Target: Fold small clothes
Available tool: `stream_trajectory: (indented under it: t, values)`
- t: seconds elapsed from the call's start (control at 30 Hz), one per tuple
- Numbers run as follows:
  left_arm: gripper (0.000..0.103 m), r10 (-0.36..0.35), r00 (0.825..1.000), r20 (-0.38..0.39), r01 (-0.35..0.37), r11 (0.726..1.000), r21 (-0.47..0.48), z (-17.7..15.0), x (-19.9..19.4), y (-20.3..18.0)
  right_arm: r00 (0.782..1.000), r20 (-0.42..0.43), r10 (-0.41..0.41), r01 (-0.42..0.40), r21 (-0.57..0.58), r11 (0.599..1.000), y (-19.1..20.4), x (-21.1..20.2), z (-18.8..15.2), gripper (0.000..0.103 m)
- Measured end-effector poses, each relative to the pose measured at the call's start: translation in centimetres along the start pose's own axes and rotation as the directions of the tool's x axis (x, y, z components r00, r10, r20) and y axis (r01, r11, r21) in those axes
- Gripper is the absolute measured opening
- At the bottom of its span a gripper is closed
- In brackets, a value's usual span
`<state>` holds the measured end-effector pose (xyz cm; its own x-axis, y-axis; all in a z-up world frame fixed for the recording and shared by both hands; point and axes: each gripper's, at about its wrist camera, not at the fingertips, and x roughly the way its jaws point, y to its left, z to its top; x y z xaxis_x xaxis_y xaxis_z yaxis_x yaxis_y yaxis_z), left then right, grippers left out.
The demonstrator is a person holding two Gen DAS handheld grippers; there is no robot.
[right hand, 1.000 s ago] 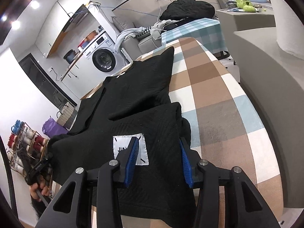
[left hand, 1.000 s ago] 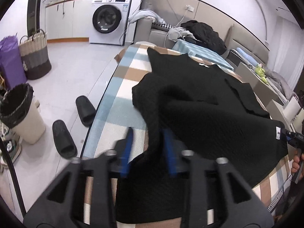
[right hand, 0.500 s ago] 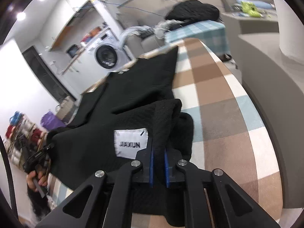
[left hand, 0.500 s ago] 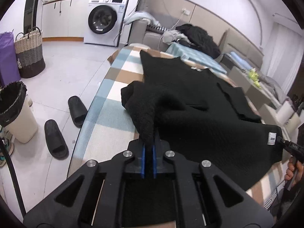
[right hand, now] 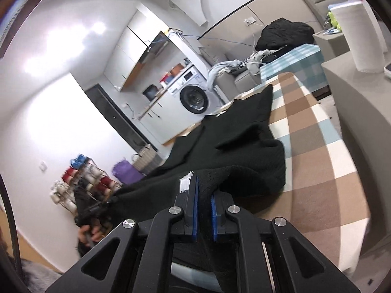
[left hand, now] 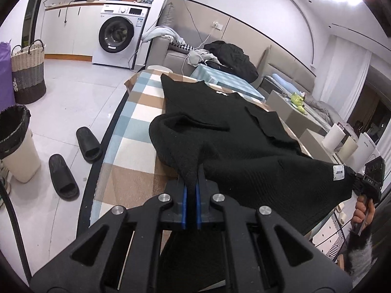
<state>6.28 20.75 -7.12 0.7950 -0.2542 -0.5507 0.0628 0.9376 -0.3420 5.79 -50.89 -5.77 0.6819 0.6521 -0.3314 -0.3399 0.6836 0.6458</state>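
At the bottom centre of the left wrist view, the left gripper (left hand: 191, 201) pinches a bunched corner of a black knit top (left hand: 234, 151), its blue pads pressed together on the cloth. In the right wrist view the right gripper (right hand: 204, 210), also low and centre, clamps the opposite corner, beside a white sewn label (right hand: 185, 183). Between the two, the near edge of the top hangs lifted off the worktop (left hand: 136, 171), while the far half lies flat toward the upper middle of both frames, one pointed corner reaching the far end. The fold appears barely begun: the raised edge has yet to be carried over and laid down, and the smoothing and later folds seem to remain. The fabric is thick, ribbed and matte, sagging in soft heavy creases. The worktop wears a checked cover of brown, cream and pale blue squares. Beyond it, at left in the left view, black slippers (left hand: 73, 156) sit on pale floor tiles, with a washing machine (left hand: 119, 39) at upper left.
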Motion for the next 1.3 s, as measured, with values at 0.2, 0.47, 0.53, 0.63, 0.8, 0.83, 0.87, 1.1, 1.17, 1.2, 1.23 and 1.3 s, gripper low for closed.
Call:
stream_trajectory:
  t: [0.2, 0.47, 0.53, 0.63, 0.8, 0.83, 0.87, 1.1, 1.17, 1.2, 1.23, 1.3]
  values:
    - [0.003, 0.005, 1.000, -0.001, -0.005, 1.000, -0.004, 0.2, 0.2, -0.3, 1.000, 0.010, -0.024, 0.024, 0.011, 1.000, -0.4, 0.5, 0.3, 0.008]
    - [0.003, 0.065, 0.996, -0.054, -0.065, 0.998, 0.005, -1.6, 1.2, 0.3, 0.973, -0.151, -0.174, 0.167, -0.054, 0.984, -0.8, 1.9, -1.5, 0.024]
    - [0.003, 0.068, 0.996, -0.058, -0.069, 0.998, -0.003, -1.7, 1.4, 0.5, 0.974, -0.148, -0.170, 0.163, -0.057, 0.985, -1.0, 2.1, -1.6, 0.043]
    - [0.003, 0.075, 0.996, -0.052, -0.075, 0.997, 0.002, -1.7, 1.6, 0.6, 0.973, -0.153, -0.175, 0.163, -0.086, 0.983, -0.6, 3.2, -1.5, 0.040]
    - [0.003, 0.094, 0.996, 0.006, -0.093, 0.996, -0.014, -1.1, 1.7, 1.0, 0.994, -0.067, -0.091, 0.080, -0.149, 0.986, 1.5, 3.3, -1.3, 0.009]
    - [0.003, 0.103, 0.995, 0.013, -0.103, 0.994, -0.019, -0.8, 1.8, 1.1, 0.993, -0.045, -0.113, 0.107, -0.123, 0.987, 1.6, 3.4, -0.9, 0.009]
    - [0.003, 0.124, 0.992, 0.023, -0.123, 0.992, -0.031, -0.3, 2.4, 1.4, 0.988, -0.033, -0.148, 0.144, -0.109, 0.984, 1.6, 3.7, -0.6, 0.009]
    - [0.003, 0.189, 0.981, -0.040, -0.192, 0.979, -0.065, 1.8, 7.2, 3.1, 0.916, -0.110, -0.387, 0.383, -0.057, 0.922, -1.0, 7.8, 0.9, 0.013]
    - [0.004, 0.174, 0.983, -0.058, -0.177, 0.982, -0.069, 2.1, 7.8, 3.3, 0.913, -0.127, -0.388, 0.387, -0.033, 0.922, -1.8, 7.6, 0.9, 0.026]
    - [0.005, 0.149, 0.987, -0.058, -0.153, 0.986, -0.067, 2.2, 7.9, 3.4, 0.917, -0.125, -0.379, 0.380, -0.015, 0.925, -2.2, 7.3, 1.0, 0.042]
    - [0.017, 0.134, 0.989, -0.060, -0.138, 0.989, -0.061, 2.4, 8.0, 3.3, 0.926, -0.114, -0.359, 0.364, 0.025, 0.931, -2.9, 6.8, 1.2, 0.048]
    - [0.066, 0.132, 0.988, -0.079, -0.137, 0.989, -0.061, 2.8, 8.6, 3.5, 0.935, -0.110, -0.338, 0.347, 0.072, 0.935, -3.8, 6.6, 1.8, 0.057]
